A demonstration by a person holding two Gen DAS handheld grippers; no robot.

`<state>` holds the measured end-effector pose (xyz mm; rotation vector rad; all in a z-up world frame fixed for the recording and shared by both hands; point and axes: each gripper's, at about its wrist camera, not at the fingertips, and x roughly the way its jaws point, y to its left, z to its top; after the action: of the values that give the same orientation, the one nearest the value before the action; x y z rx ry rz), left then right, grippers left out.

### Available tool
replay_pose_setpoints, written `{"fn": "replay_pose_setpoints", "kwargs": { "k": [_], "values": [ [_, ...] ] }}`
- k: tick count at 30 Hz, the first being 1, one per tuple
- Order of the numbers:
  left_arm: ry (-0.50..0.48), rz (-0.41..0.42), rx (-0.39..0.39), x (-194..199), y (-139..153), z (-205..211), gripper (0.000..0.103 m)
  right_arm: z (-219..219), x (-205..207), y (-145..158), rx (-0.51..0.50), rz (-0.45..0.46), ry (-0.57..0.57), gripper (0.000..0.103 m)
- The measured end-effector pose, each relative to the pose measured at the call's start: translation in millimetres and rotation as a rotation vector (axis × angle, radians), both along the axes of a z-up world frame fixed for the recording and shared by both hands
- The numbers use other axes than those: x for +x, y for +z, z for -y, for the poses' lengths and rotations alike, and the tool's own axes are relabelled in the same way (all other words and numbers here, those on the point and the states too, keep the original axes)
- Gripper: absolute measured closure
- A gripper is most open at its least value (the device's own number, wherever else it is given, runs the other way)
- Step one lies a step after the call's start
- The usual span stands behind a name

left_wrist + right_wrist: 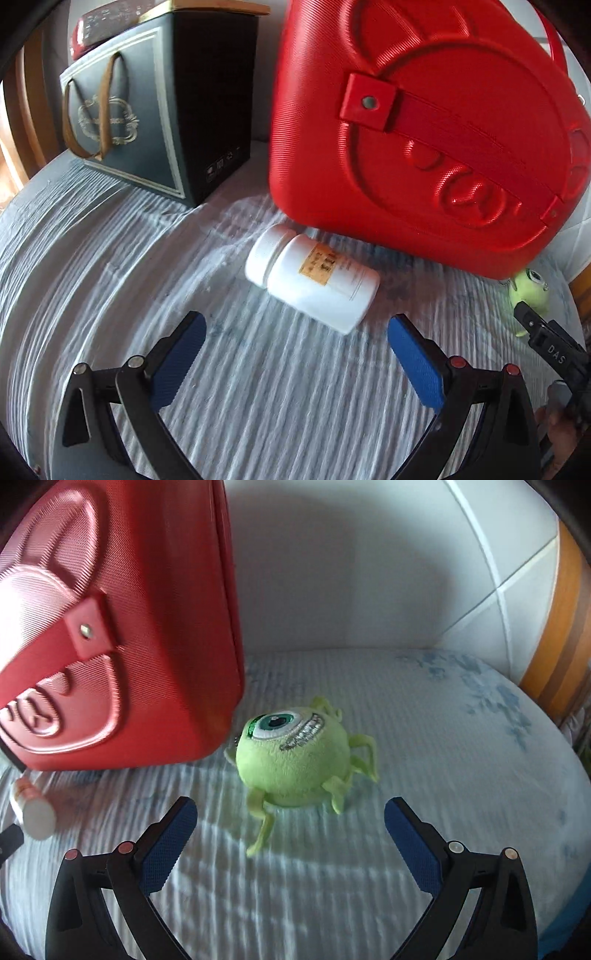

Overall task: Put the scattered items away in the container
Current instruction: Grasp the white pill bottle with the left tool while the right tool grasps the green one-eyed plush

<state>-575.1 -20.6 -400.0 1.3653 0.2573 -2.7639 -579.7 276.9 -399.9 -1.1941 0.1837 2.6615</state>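
white bottle [312, 276] just beyond splayed left gripper [295, 334]

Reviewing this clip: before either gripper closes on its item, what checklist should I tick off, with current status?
1. Left gripper jaws open: ok.
2. White bottle between the left jaws: not ok, it lies ahead of them.
3. Right gripper jaws open: ok.
4. Green one-eyed plush centred ahead of the right jaws: ok.
5. Red case open to receive items: not ok, its strap is snapped shut.
6. Bottle cap tight: cannot tell.
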Motion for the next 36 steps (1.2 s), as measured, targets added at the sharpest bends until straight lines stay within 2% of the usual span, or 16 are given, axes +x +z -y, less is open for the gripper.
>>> {"fn": "replay_pose_setpoints", "kwargs": {
  "k": [2, 5, 11, 12, 14, 16, 17, 18, 20, 29, 34, 36],
  "values": [
    [0.005, -0.002, -0.026, -5.4, -5.0, -6.1, 0.003, -1.1, -7.9, -5.2, -0.004, -0.005, 0.003, 0.000],
    [0.042, 0.007, -0.025, -14.3, -13.4, -8.6, 0.003, -2.8, -21.5, -1.2, -0.012, -0.039, -0.005, 0.000],
    [0.106, 0.025, -0.020, -33.5, -24.9, -7.6, 0.003, -2.4, -32.5, -4.5, -0.023, -0.008, 0.005, 0.000],
    [0.112, 0.028, -0.012, -34.9, -26.4, -6.7, 0.003, -0.5, -33.7, -5.1, -0.017, 0.001, 0.012, 0.003],
    [0.113, 0.028, -0.011, -35.2, -28.7, -6.8, 0.003, 3.1, -35.3, -5.8, -0.006, 0.013, 0.028, 0.008],
    [0.113, 0.000, -0.012, -32.4, -27.0, -5.8, 0.010, 2.8, -34.8, -5.6, -0.017, 0.010, 0.037, 0.014],
    [0.112, -0.004, -0.005, -32.0, -26.6, -4.9, 0.021, 2.1, -35.2, -6.5, -0.025, 0.015, 0.040, 0.031],
    [0.110, -0.006, 0.001, -31.4, -26.2, -4.2, 0.021, -2.0, -35.9, -8.2, -0.037, 0.026, 0.019, 0.044],
    [0.101, -0.021, -0.004, -28.8, -24.7, -4.6, 0.022, -8.7, -33.7, -8.1, -0.077, 0.015, 0.009, 0.045],
    [0.057, -0.074, -0.015, 4.2, -13.1, -3.0, 0.023, -10.8, -31.7, -5.8, -0.094, 0.002, -0.004, 0.046],
    [-0.009, -0.074, -0.041, 50.2, -4.1, -5.2, 0.023, -6.1, -22.3, -2.4, -0.090, -0.016, 0.004, 0.047],
    [-0.033, -0.069, -0.050, 66.9, -2.1, 0.5, 0.023, 0.0, -12.5, 3.5, -0.047, -0.024, 0.040, 0.047]
  ]
}}
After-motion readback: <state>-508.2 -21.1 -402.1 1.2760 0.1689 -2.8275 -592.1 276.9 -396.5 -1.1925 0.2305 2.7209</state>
